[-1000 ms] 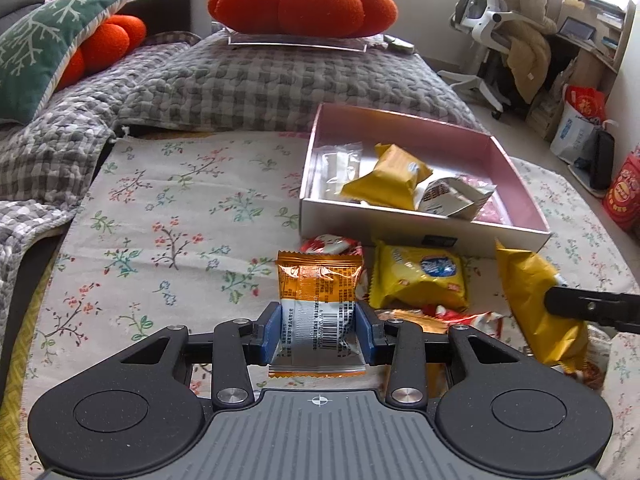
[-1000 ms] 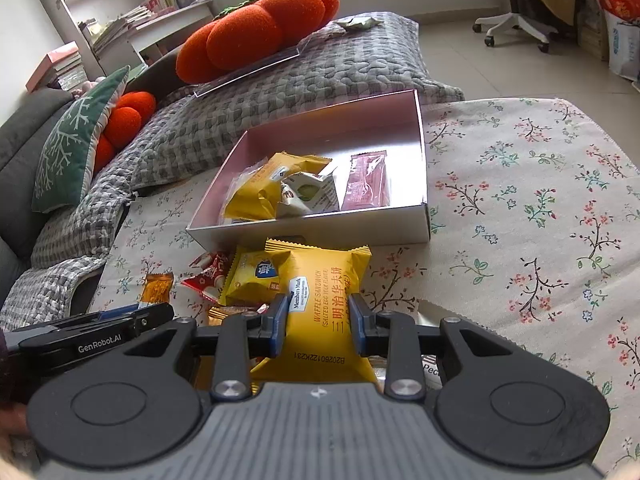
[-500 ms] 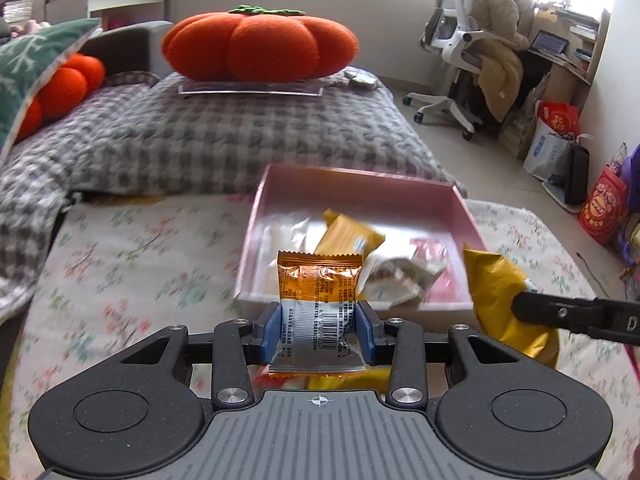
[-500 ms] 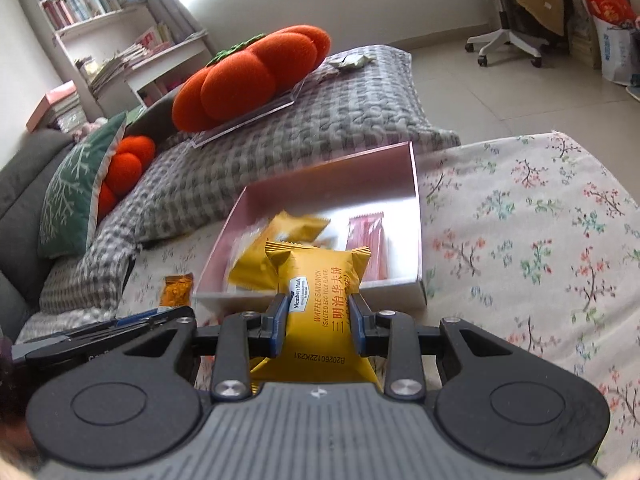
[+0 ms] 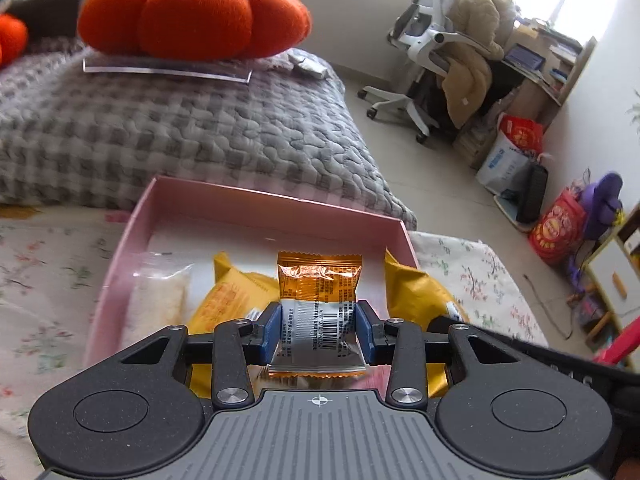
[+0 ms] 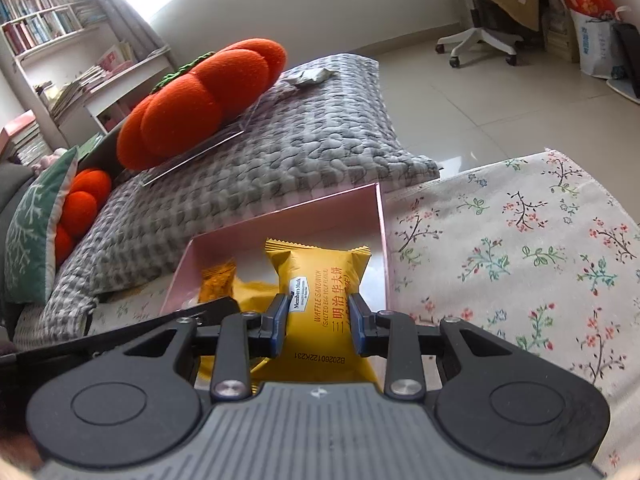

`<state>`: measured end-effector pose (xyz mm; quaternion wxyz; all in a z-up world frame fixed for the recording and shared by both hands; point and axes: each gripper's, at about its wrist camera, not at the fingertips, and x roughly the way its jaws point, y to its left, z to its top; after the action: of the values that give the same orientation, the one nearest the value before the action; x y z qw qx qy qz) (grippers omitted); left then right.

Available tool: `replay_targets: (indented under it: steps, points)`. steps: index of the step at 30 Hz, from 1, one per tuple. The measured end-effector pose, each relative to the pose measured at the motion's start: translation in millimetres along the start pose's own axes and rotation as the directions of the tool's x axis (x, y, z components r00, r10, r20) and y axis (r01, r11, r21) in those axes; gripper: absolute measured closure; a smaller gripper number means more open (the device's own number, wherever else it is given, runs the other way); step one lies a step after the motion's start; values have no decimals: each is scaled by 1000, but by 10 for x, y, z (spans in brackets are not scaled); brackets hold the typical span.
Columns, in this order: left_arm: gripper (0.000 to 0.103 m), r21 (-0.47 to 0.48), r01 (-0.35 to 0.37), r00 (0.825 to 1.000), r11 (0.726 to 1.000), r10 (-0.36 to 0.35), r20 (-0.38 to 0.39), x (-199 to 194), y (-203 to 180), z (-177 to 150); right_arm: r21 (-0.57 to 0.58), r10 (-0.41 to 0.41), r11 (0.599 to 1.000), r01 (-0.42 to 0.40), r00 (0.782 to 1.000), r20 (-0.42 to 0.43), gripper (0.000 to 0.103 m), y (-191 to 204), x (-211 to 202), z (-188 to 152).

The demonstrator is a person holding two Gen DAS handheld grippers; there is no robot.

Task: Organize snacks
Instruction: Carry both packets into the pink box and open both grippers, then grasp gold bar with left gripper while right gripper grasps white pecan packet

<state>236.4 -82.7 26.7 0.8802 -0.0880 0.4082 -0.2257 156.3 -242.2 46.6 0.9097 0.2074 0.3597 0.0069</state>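
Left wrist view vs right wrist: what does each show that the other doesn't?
Left wrist only: the left gripper shut on the orange packet, a clear white-filled packet in the box, a purple hat.

Right wrist only: the right gripper shut on the yellow waffle packet, a bookshelf, a green cushion.

Both: pink box, pumpkin cushion, office chair.

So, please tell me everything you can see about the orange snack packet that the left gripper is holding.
The orange snack packet is a small, shiny foil pouch with crimped, serrated ends. Its back faces the camera: a silver-white panel with fine print and a barcode. It stands upright, pinched at its lower half between the blue pads of the left gripper, which is shut on it. It hangs over the pink box, above the yellow packets inside; whether it touches them cannot be told. In the right wrist view it shows only partly.
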Motion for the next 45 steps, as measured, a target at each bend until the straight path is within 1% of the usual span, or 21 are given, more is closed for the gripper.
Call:
replay_targets:
  steps: [2,4,8,11,13,15,16,20,22,25,28,29,31,33,34,36,38,41,45]
  points:
    - [66,-20,7,1000,1000,-7,-1,101,42,26,8,-8,1000,8,1000,-3,74,-36,61,19]
    - [66,-23,-3,1000,1000,3,0,171,64,45,22,-7,1000,7,1000,-7,74,-68,114,34]
    - [65,-38,-7,1000,999,8,9,236,100,82,27,-12,1000,13,1000,-6,74,-66,191,52]
    - [62,-41,-1,1000,999,2,5,232,111,88,26,-18,999,18,1000,9,73,-50,216,71]
    - [54,-49,2,1000,999,-1,14,198,128,97,40,-28,999,28,999,19,70,-58,223,78]
    - [53,-49,-7,1000,999,8,25,109,159,93,48,-27,999,26,999,26,66,-79,188,63]
    - [53,-50,-17,999,999,18,30,52,172,96,47,-33,998,31,999,28,61,-86,161,51]
    - [52,-58,-54,998,997,56,43,-231,226,81,48,-34,998,33,999,26,60,-113,-17,14]
    - [45,-49,-85,995,995,87,45,-393,242,41,44,-33,999,32,999,28,59,-109,-98,16]
    - [43,-37,-165,985,986,167,37,-622,269,-92,36,-23,999,22,999,38,53,-101,-284,-6]
    - [42,-48,-206,978,977,207,21,-826,290,-342,38,-20,999,18,999,41,47,-97,-459,-81]
    - [42,-47,-214,977,976,215,11,-892,285,-480,30,-22,999,21,999,33,44,-83,-504,-126]
    - [40,-42,-213,977,976,213,-11,-995,281,-751,-2,-27,1000,27,1000,-3,40,-31,-537,-217]
    - [40,-32,-205,978,978,203,-50,-1049,276,-952,-65,-30,998,26,998,-48,40,65,-536,-303]
    - [39,-26,-200,978,979,199,-58,-1077,280,-1030,-106,-26,994,19,998,-66,38,120,-544,-355]
    - [37,-5,-211,976,977,211,-61,-1126,274,-1168,-186,-21,983,6,997,-80,35,205,-591,-463]
    - [37,6,-217,973,976,217,-74,-1112,284,-1248,-234,-31,972,13,997,-73,30,242,-659,-557]
    - [37,12,-210,972,978,210,-103,-1039,276,-1335,-243,-40,970,21,996,-73,27,194,-703,-625]
    - [37,65,-198,974,978,204,-101,-1005,189,-1427,-182,-71,982,58,995,-66,27,4,-744,-633]
